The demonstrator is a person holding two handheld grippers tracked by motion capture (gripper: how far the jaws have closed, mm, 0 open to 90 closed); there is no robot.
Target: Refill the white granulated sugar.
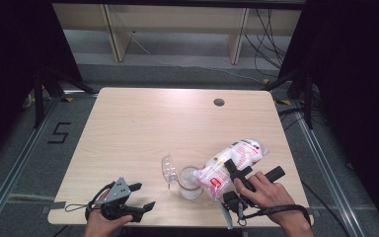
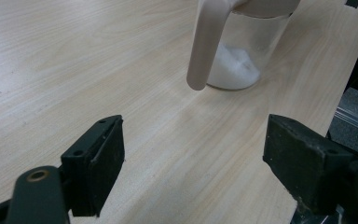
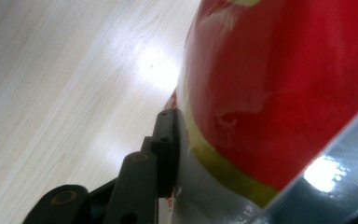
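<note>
Pouring from the bag into the jar

The right gripper (image 1: 233, 174) clamps the tilted bag (image 1: 232, 160), whose lower end hangs at the rim of the jar (image 1: 190, 182) just to its left — white powder already lies inside. The left gripper (image 1: 140, 196) rests released near the surface (image 1: 143, 123) edge, short of the jar. Next likely: tip further, steadily. Beyond the jar its lid (image 1: 168, 168) — then open room.
</note>
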